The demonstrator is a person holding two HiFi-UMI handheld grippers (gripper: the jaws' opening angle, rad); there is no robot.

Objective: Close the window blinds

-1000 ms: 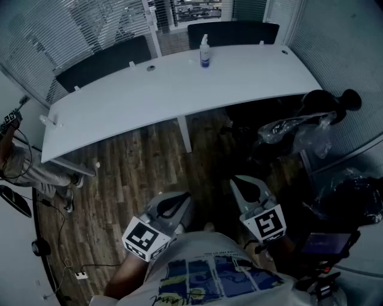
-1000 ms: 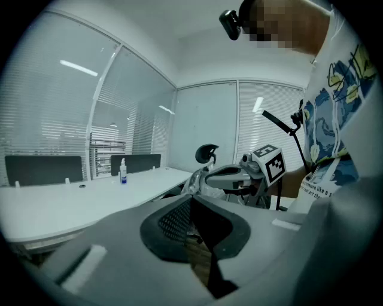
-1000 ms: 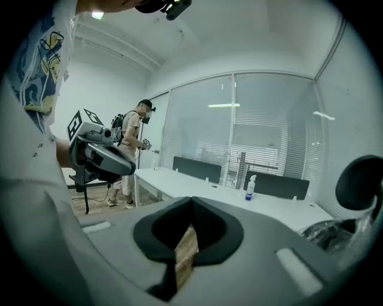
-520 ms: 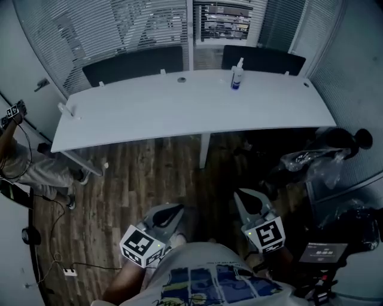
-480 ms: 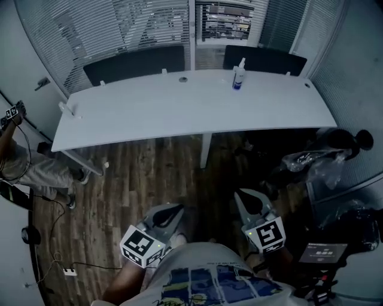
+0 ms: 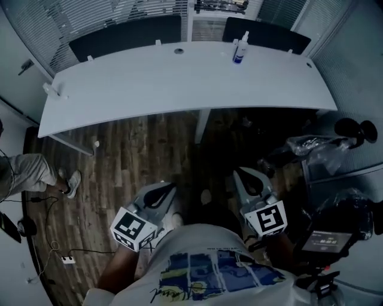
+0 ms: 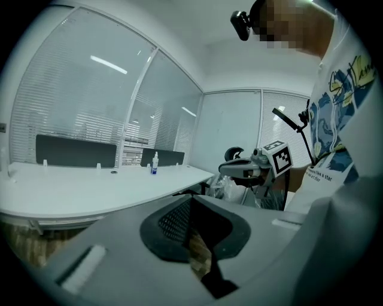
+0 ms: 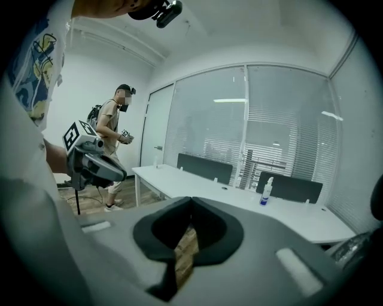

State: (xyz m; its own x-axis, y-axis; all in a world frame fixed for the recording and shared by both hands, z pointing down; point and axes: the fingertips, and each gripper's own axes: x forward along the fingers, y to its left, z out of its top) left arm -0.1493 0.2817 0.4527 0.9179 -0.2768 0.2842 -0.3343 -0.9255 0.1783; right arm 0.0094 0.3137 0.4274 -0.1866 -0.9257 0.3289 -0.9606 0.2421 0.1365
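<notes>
Slatted window blinds hang behind the glass walls beyond the desk, also visible in the left gripper view and the right gripper view. My left gripper is held low in front of my body, over the wooden floor, jaws shut and empty. My right gripper is level beside it, also shut on nothing. Both point toward the desk and are far from the blinds. Each gripper shows in the other's view: right gripper, left gripper.
A long white desk lies between me and the blinds, with a spray bottle and dark divider panels at its far edge. A chair with a plastic bag stands right. Another person stands left. A power strip lies on the floor.
The desk has shifted and now fills more of the upper view; the blinds have slid toward the top edge. Both grippers travelled along with me and stayed shut.
</notes>
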